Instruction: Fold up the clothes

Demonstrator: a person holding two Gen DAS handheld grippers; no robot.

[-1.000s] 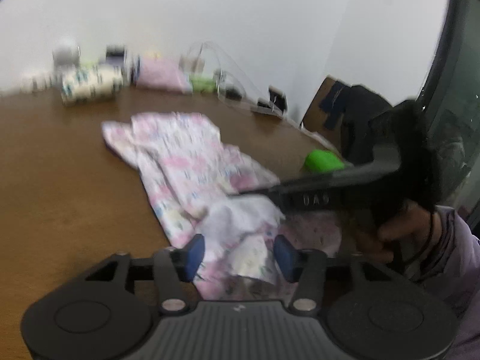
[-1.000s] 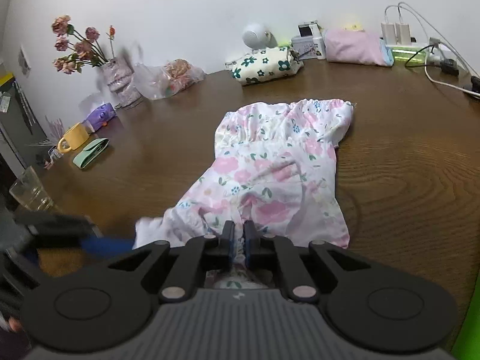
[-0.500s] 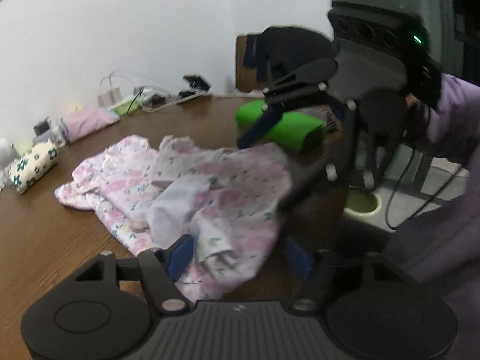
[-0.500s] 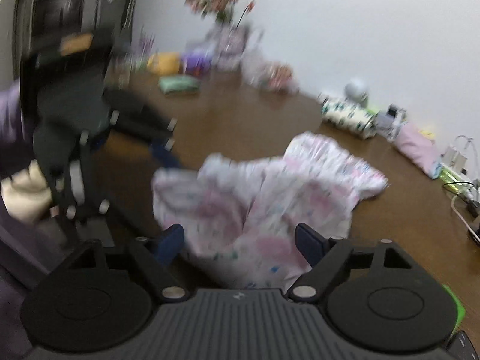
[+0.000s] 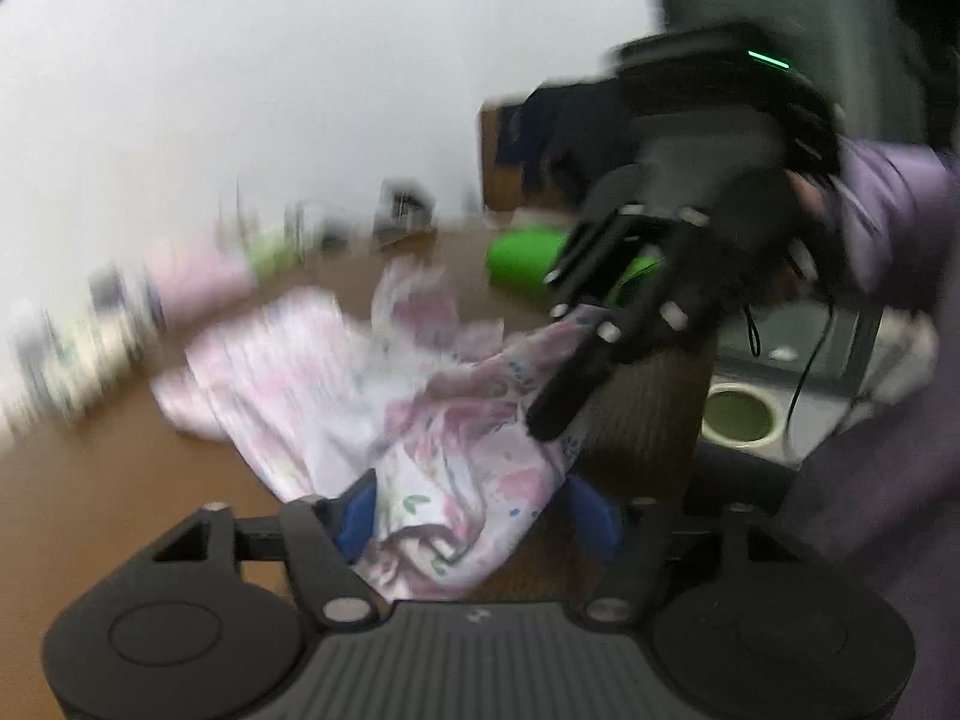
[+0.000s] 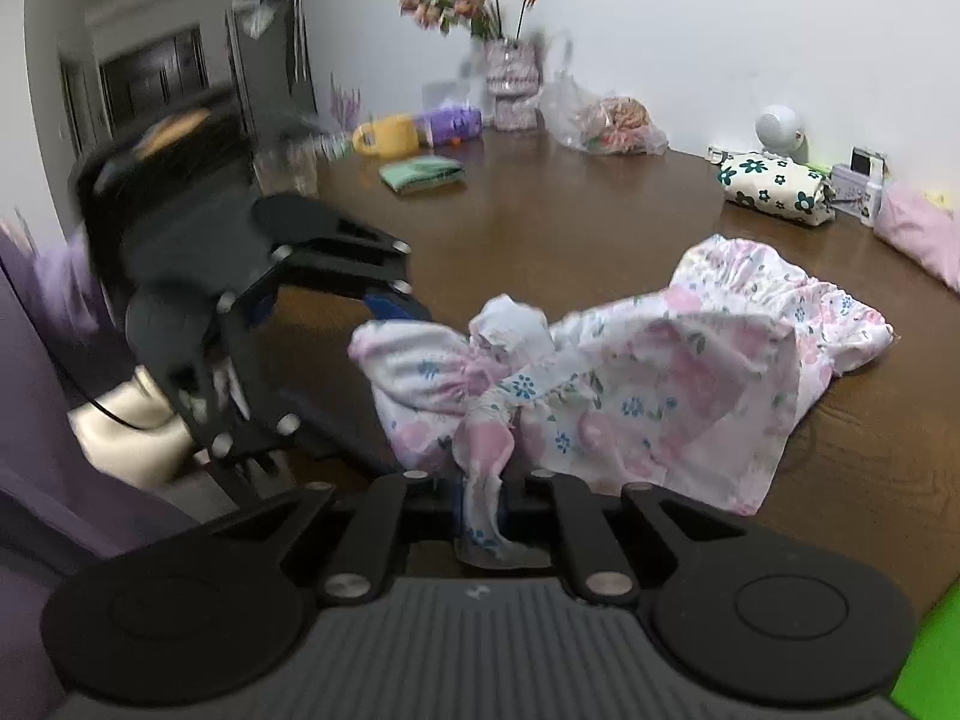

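- The floral garment point(image 6: 672, 384) — white with pink blooms and small blue and green sprigs — lies crumpled on the brown wooden worktop point(image 6: 576, 222), its near end lifted off the wood and its gathered far hem still resting flat.
- The right tongs point(image 6: 486, 504) are closing and pinch a twisted strip of the garment between their blue pads; the cloth hangs through the narrow gap and bunches above it.
- The left tongs point(image 5: 474, 516) are opening, with a fold of the garment lying between the two blue pads; whether the pads still press the cloth I cannot tell, as this view is blurred.
- In the left wrist view the right tongs reach in from the right, held by a hand point(image 5: 798, 222) with a purple sleeve point(image 5: 888, 210) behind it.
- Along the far edge of the worktop stand a vase of dried flowers point(image 6: 510, 84), a yellow mug point(image 6: 390, 135), a folded green cloth point(image 6: 423, 174), a clear plastic bag point(image 6: 606, 120) and a flower-print pouch point(image 6: 774, 186).
- A bright green object point(image 5: 528, 252) sits on the worktop just behind the right tongs.
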